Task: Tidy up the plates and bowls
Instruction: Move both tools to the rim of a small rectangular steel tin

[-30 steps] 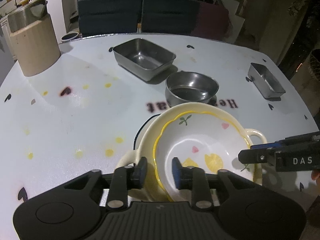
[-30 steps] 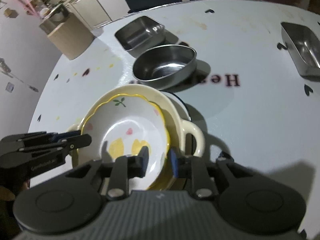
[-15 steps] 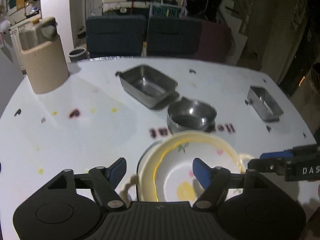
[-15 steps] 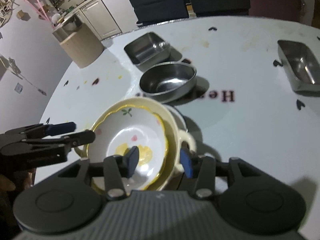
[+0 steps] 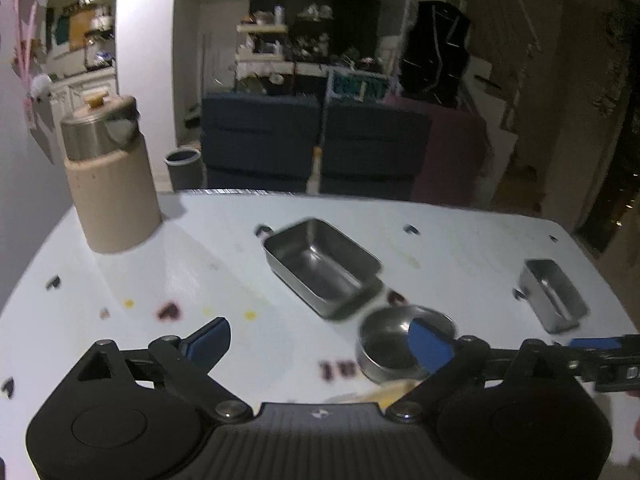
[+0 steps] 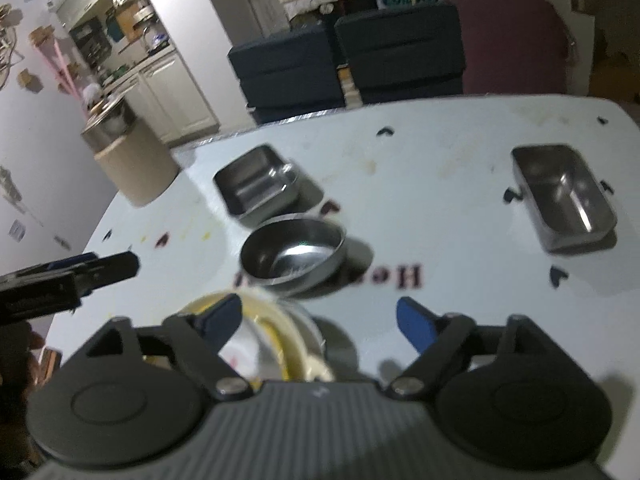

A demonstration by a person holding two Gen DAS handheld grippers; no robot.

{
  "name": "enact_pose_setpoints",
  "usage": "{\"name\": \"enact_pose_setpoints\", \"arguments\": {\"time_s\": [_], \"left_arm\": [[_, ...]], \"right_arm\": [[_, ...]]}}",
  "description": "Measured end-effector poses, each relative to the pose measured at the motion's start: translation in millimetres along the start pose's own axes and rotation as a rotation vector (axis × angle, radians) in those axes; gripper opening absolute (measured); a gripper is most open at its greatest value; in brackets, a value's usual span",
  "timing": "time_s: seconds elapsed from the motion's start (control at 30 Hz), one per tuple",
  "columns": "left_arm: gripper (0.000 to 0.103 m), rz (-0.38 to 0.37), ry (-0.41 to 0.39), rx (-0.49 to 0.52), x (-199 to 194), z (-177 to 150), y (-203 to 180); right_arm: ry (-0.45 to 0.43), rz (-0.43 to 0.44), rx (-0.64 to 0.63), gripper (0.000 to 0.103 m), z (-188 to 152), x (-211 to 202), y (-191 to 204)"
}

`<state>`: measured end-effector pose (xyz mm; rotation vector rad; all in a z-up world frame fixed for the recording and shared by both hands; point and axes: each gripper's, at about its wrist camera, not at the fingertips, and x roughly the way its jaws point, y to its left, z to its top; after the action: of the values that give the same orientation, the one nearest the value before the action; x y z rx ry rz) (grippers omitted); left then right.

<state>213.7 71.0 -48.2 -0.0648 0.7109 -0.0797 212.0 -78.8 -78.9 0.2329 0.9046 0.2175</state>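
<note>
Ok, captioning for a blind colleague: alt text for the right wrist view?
The right gripper, jaws opening and empty, hovers over stacked cream bowls on a white table. Beyond sit a round steel bowl and two steel trays.

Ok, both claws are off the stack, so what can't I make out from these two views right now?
- Ceramic bowl stack: right wrist view, near half hidden by the right claw body; left wrist view shows only a sliver.
- Round steel bowl: left wrist view, partly behind the left claw, whose jaws are opening, nothing between them.
- Table lettering: blurred, partly covered.
- Whole frames: motion-blurred.
</note>
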Motion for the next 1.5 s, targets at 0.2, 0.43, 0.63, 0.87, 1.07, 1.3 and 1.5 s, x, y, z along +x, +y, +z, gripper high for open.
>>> {"name": "enact_pose_setpoints", "arguments": {"time_s": [0.2, 0.43, 0.63, 0.87, 1.07, 1.3, 1.5], "left_arm": [[0.1, 0.073, -0.039, 0.035, 18.3, 12.2, 12.5], [0.103, 0.111, -0.059, 0.043, 41.9, 29.4, 32.4], [0.103, 0.109, -0.08, 0.082, 64.8, 48.0, 34.6], [0.103, 0.097, -0.099, 0.137, 104.9, 66.5, 28.8], [0.103, 0.122, -0.065, 0.152, 142.8, 72.2, 30.6], [0.103, 0.121, -0.061, 0.188, 167.3, 82.4, 28.0], [0.103, 0.115, -0.029, 0.27, 185.1, 77.9, 16.9]], "right_arm": [[-0.059, -0.033, 0.023, 0.102, 19.1, 10.1, -10.8], [-0.111, -0.051, 0.055, 0.103, 37.1, 32.1, -16.5], [-0.113, -0.047, 0.069, 0.103, 49.1, 56.6, -8.9], [-0.107, -0.002, 0.118, 0.103, 63.2, 80.0, 1.8], [-0.105, 0.027, 0.157, 0.103, 74.5, 99.9, 7.1], [-0.092, 0.068, 0.23, 0.103, 84.1, 122.1, 6.0], [-0.036, 0.091, 0.3, 0.103, 80.5, 146.1, 4.0]]}}
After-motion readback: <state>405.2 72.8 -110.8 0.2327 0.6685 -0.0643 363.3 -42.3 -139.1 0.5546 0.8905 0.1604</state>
